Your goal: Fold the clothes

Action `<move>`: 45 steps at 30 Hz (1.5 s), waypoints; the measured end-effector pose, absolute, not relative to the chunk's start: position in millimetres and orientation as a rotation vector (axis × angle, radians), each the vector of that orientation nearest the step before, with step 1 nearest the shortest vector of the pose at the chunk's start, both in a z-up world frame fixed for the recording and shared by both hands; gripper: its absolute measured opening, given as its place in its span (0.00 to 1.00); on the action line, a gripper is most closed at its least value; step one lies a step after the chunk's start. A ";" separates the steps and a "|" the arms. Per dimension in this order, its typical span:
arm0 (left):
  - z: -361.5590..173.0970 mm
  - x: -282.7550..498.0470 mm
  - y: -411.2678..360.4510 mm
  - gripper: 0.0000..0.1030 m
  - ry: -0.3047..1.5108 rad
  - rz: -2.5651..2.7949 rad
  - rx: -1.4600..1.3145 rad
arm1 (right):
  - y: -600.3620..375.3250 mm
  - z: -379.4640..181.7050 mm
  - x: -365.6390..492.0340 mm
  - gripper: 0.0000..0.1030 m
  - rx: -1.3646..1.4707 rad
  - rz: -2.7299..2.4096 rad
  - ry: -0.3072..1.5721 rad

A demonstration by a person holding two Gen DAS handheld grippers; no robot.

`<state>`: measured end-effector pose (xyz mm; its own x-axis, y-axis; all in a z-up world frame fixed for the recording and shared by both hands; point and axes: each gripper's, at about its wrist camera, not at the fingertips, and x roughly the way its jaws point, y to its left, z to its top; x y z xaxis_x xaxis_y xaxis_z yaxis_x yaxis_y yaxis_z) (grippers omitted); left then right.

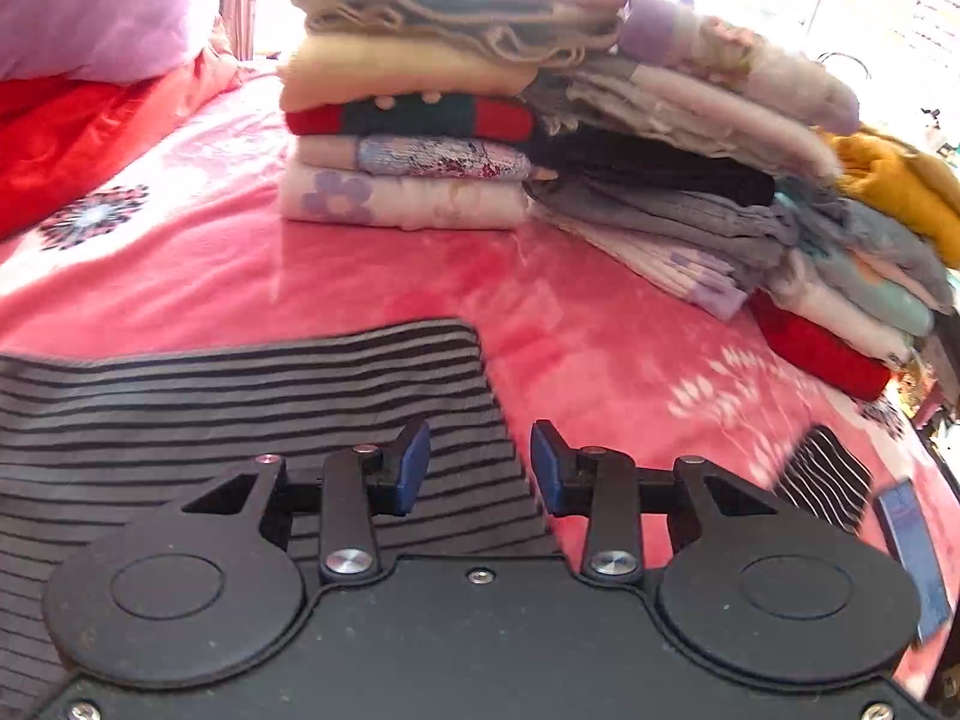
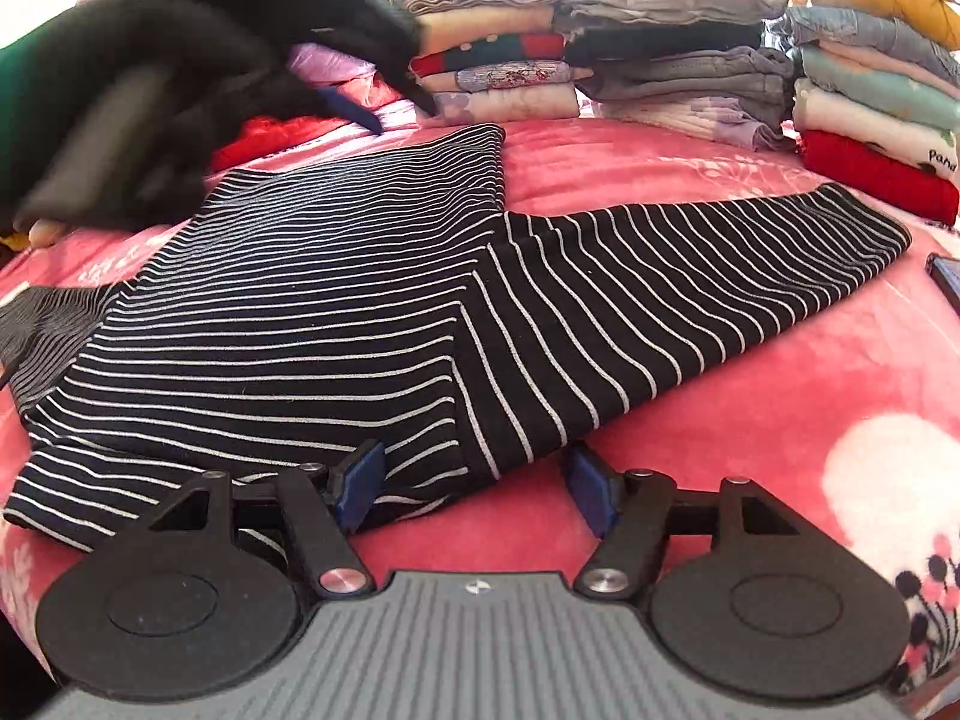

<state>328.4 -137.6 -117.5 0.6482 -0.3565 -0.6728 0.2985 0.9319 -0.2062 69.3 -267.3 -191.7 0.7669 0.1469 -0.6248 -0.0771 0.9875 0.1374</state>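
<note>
A black top with thin white stripes (image 2: 336, 312) lies flat on the pink blanket (image 2: 750, 420), one sleeve (image 2: 708, 276) stretched to the right. My right gripper (image 2: 474, 483) is open at the garment's near edge, its left pad (image 2: 360, 480) on the fabric. My left gripper (image 1: 480, 468) is open and empty, hovering above the same top (image 1: 210, 420), which looks grey-striped here. In the right wrist view the left gripper (image 2: 180, 90) shows as a dark blur at upper left. The sleeve end shows at right in the left wrist view (image 1: 822, 474).
Several stacks of folded clothes (image 1: 420, 120) stand at the back of the bed, also seen in the right wrist view (image 2: 660, 60). A red quilt (image 1: 72, 138) and a purple pillow (image 1: 102, 0) lie at back left. A dark phone (image 1: 912, 546) lies at the right edge.
</note>
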 end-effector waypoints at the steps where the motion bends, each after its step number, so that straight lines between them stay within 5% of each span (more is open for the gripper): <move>1: -121.4 338.6 -144.2 0.31 0.791 -0.362 -0.074 | -266.9 -192.1 69.1 0.65 0.099 0.124 0.686; 13: -158.7 426.8 -193.0 0.24 0.879 -0.258 -0.003 | -253.6 -200.9 61.6 0.65 0.000 0.121 0.650; 29: -107.7 372.8 -134.4 0.31 0.809 -0.303 -0.160 | -274.2 -190.9 60.9 0.66 0.182 0.134 0.663; 33: -111.1 356.9 -133.5 0.42 0.839 -0.303 -0.140 | -291.0 -187.1 56.5 0.56 0.335 0.148 0.651; 45: -132.0 346.0 -182.8 0.42 0.927 -0.323 -0.010 | -311.4 -191.3 56.9 0.43 0.467 0.158 0.645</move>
